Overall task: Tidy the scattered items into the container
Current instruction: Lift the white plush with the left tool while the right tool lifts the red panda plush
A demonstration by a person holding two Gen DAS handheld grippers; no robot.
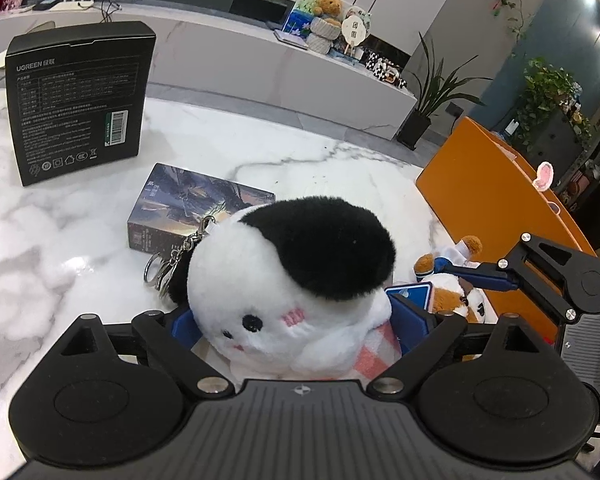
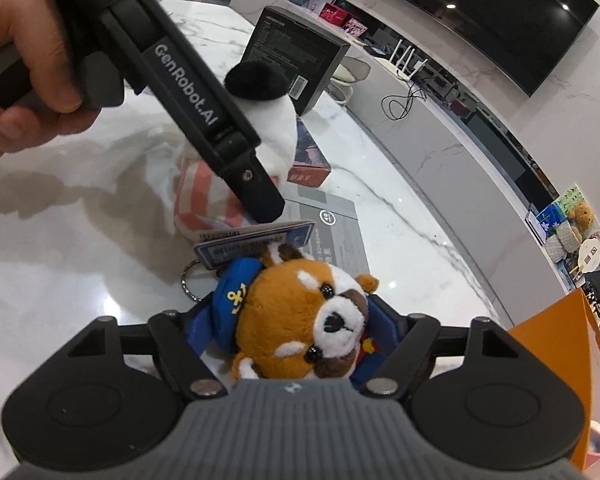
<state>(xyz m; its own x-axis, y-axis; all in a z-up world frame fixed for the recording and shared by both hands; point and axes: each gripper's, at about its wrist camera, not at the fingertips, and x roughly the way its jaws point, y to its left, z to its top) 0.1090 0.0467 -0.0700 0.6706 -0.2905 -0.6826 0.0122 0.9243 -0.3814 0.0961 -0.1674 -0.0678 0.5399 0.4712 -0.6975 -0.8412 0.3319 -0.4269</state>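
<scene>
Left wrist view: two plush toys are present. One panda plush sits between the blue pads of the left gripper, which is clenched on it; a metal keyring hangs at its side. One red-panda plush in a blue cap lies between the pads of the right gripper, jaws partly spread and pressing its sides; a tag with unreadable print touches its head. Both toys are over the marble table. One orange container stands just beside them. Two boxes remain: a flat illustrated box and an upright black box marked "UGREEN". The left gripper's body reads "GenRobot.AI".
</scene>
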